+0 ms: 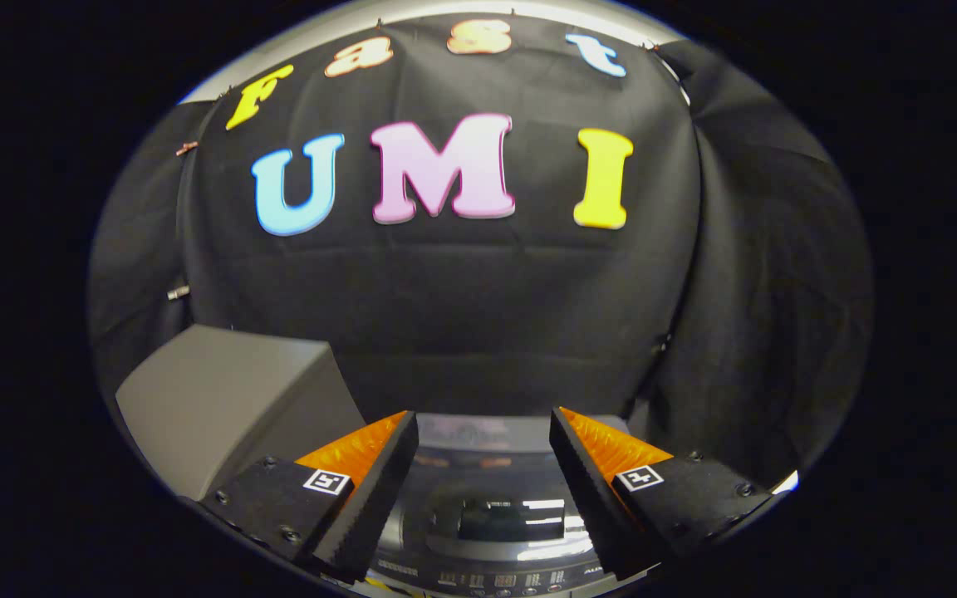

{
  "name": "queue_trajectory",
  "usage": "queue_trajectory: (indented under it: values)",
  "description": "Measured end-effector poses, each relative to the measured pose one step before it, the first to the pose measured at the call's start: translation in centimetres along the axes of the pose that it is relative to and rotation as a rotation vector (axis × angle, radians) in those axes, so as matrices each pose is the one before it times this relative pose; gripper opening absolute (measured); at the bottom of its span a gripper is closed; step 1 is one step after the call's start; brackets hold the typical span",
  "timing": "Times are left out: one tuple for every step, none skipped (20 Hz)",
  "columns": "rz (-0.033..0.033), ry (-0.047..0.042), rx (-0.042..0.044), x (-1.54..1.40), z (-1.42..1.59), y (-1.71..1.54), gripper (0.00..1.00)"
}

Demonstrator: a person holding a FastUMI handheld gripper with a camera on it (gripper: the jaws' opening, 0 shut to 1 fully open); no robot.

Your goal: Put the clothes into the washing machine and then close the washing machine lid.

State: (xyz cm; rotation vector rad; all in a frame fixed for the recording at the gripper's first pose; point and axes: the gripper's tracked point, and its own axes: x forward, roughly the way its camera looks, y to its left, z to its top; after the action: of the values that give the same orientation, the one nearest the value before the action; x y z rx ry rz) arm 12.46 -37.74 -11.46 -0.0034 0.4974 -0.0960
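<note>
Gripper view: gripper (483,432) hangs above the washer (491,515), fingers spread wide apart, nothing between them, touching nothing. Washer sits directly below and between the fingers, top face toward the camera. Its lid (499,519) looks to be down: glossy dark panel with a window, light glare streaks across it, lying flat on the washer top. Control strip (495,579) runs along the washer's near edge, under the fingers; markings too small to make out. Grey box (225,407) stands just left of the washer, beside the left finger, slanted top, apart from the gripper. Black cloth wall (462,307) hangs straight behind the washer and wraps round to its right side. Clothes: can't tell where they are; washer interior is hidden under the lid.
</note>
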Motion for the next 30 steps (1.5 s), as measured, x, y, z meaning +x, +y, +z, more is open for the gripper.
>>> queue_trajectory:
  values:
    - [0.00582,-0.03839,0.00007,-0.494,0.991,0.851,1.0]
    - [0.00305,-0.03034,0.00123,-0.433,0.797,0.674,1.0]
    - [-0.00119,-0.03788,0.00242,-0.397,1.247,0.619,1.0]
    - [-0.0006,-0.03396,0.00437,-0.437,1.119,0.56,1.0]
    - [-0.00196,-0.04306,0.00535,-0.59,1.365,0.505,1.0]
    - [-0.00173,-0.04066,0.00349,-0.348,1.355,0.493,1.0]
    - [0.00337,-0.03224,0.00242,-0.394,0.938,0.642,1.0]
    - [0.01095,-0.01494,-0.00214,-0.289,0.666,0.738,0.99]
    - [0.01303,-0.00464,-0.00012,-0.198,0.157,0.753,1.0]
    - [0.01197,0.00038,-0.00017,-0.084,0.241,0.639,1.0]
    - [0.00782,-0.0076,-0.0027,-0.021,0.504,0.442,1.0]
    - [0.00601,-0.01198,-0.00699,0.027,0.464,0.483,1.0]
    - [0.00428,-0.00909,-0.01276,-0.03,0.331,0.365,1.0]
    - [0.00812,-0.00373,-0.01575,0.075,0.115,0.476,1.0]
    - [0.0104,-0.00223,-0.01694,-0.073,-0.11,0.627,1.0]
    - [0.01164,-0.00658,-0.01742,0.014,0.205,0.556,1.0]
    - [0.00725,-0.00807,-0.0129,0.061,0.355,0.381,1.0]
    - [0.00653,-0.00276,-0.00289,0.086,0.189,0.421,1.0]
    - [0.00656,0.0008,0.00597,0.139,0.104,0.448,1.0]
    - [0.00253,0.00211,0.00745,0.098,0.069,0.247,1.0]
    - [-0.00241,0.00253,0.00591,-0.018,0.018,-0.015,1.0]
    - [-0.0023,0.00397,0.00363,0.043,-0.088,-0.044,1.0]
    - [-0.00085,0.00402,0.00224,-0.025,-0.129,0.082,1.0]
    - [0.00119,0.00896,-0.00105,0.082,-0.274,0.047,1.0]
    - [-0.00175,0.00985,-0.00502,-0.07,-0.319,-0.12,1.0]
    - [-0.00366,0.00432,-0.00566,-0.048,-0.169,-0.261,1.0]
    - [-0.00643,0.00306,-0.00103,0.028,-0.007,-0.259,1.0]
    - [-0.00194,0.00151,0.00431,0.126,-0.046,-0.182,1.0]
    - [0.00017,0.00388,0.0034,-0.001,0.015,-0.066,1.0]
    - [-0.00395,0.00172,-0.00036,0.026,0.031,-0.214,1.0]
